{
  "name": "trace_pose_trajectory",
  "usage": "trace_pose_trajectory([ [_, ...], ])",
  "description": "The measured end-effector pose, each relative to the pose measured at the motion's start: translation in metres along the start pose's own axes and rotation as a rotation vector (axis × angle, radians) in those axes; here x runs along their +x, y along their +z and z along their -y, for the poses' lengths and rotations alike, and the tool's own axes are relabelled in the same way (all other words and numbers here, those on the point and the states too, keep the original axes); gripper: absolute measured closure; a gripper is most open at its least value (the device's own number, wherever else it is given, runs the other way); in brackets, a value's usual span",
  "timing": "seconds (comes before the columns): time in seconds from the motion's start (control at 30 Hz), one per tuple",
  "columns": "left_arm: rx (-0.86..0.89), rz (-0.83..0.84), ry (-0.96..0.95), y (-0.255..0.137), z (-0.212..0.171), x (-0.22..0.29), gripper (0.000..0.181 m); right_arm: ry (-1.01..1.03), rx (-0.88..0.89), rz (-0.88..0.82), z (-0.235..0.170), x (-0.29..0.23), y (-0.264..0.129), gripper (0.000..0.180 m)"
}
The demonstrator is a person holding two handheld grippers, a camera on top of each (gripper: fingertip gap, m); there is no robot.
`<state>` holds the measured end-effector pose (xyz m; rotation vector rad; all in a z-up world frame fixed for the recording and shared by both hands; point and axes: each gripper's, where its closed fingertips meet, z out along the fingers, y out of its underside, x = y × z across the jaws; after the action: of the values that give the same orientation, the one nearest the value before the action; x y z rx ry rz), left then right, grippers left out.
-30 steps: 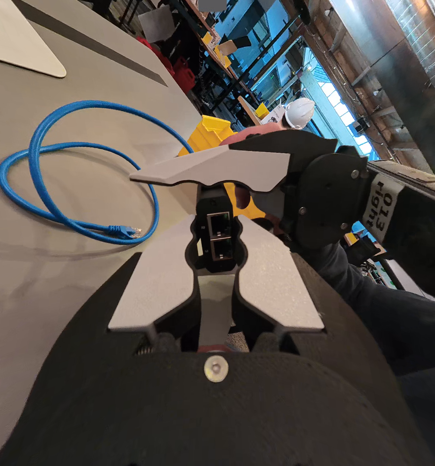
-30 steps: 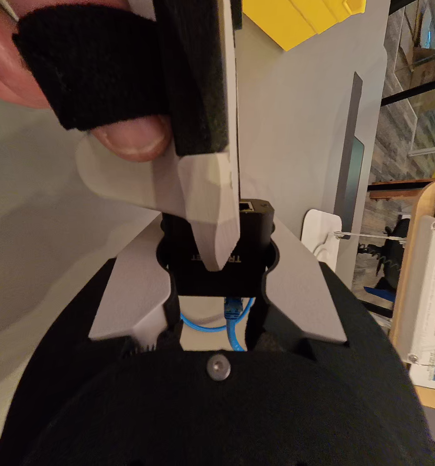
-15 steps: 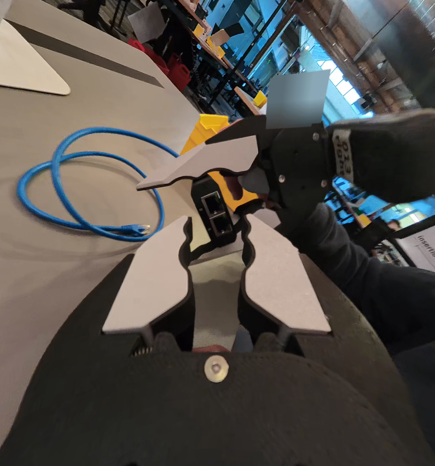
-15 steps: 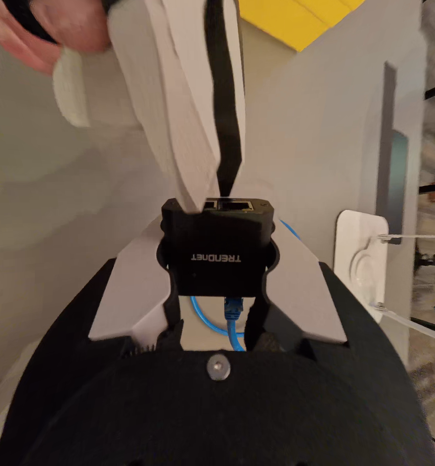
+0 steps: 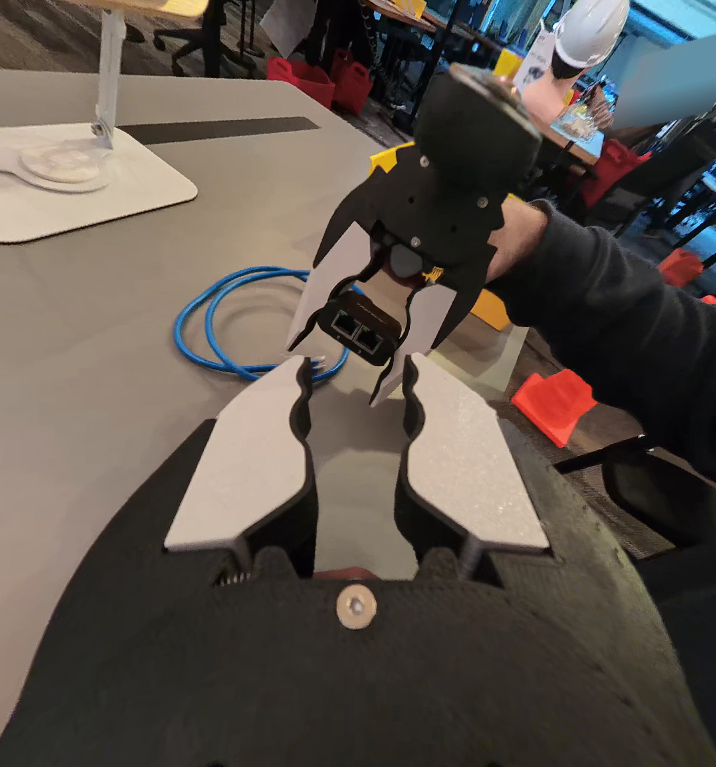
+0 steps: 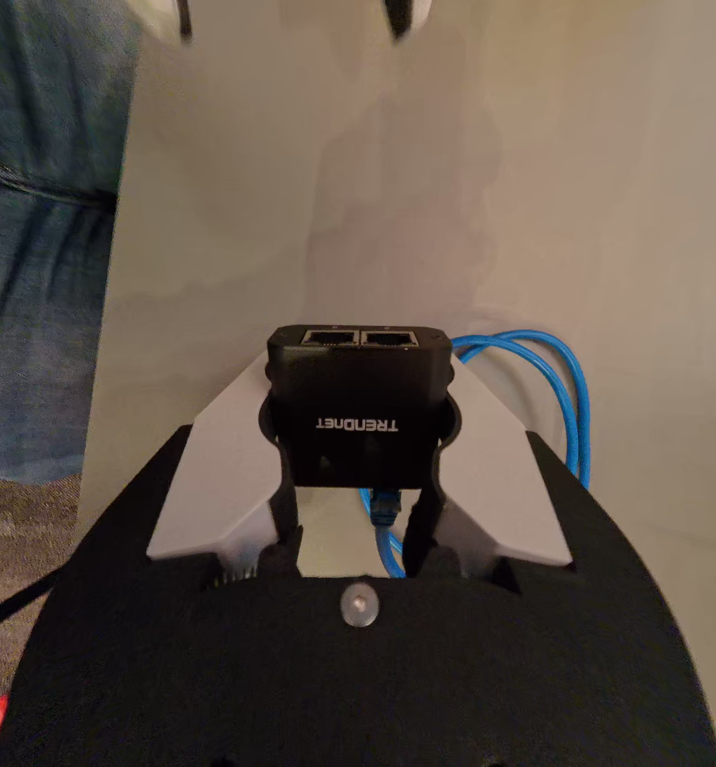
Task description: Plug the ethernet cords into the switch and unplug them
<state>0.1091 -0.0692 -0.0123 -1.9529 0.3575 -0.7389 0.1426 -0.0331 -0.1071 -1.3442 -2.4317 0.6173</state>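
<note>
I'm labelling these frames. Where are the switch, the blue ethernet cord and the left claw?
switch (image 6: 358, 409): right wrist view, black top face.
blue ethernet cord (image 5: 194, 313): left wrist view, coil's left loop.
left claw (image 5: 354, 375): left wrist view, midway between fingertips.

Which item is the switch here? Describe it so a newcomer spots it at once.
Start at the grey table, where a coiled blue ethernet cord lies loose. Above its near edge, the right gripper is clamped on the switch: a small black box. It alone shows two side-by-side sockets on its end face, both empty.
</note>
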Motion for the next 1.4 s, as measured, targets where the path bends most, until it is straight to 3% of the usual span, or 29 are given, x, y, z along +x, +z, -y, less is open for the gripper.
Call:
trace_pose_trajectory([
  [0.1,0.016,0.046,0.038,-0.013,0.008,-0.007,0.141,-0.017,-0.105,-0.062,-0.009,0.005,0.001,0.107],
  [0.17,0.036,0.076,0.094,-0.024,0.015,-0.009,0.151,-0.026,-0.138,-0.085,-0.010,0.006,0.001,0.107],
  [0.4,0.017,0.179,0.158,-0.051,0.014,-0.020,0.146,-0.060,-0.202,-0.183,-0.003,0.008,-0.002,0.107],
  [0.53,0.002,0.194,0.128,-0.052,0.005,-0.026,0.138,-0.079,-0.236,-0.200,-0.002,0.005,0.000,0.107],
  [1.17,-0.034,0.197,0.133,-0.043,-0.009,-0.034,0.136,-0.109,-0.290,-0.224,-0.006,0.006,0.004,0.107],
  [1.4,0.004,0.208,0.218,-0.050,0.040,-0.034,0.136,-0.096,-0.265,-0.200,-0.004,0.006,0.005,0.107],
])
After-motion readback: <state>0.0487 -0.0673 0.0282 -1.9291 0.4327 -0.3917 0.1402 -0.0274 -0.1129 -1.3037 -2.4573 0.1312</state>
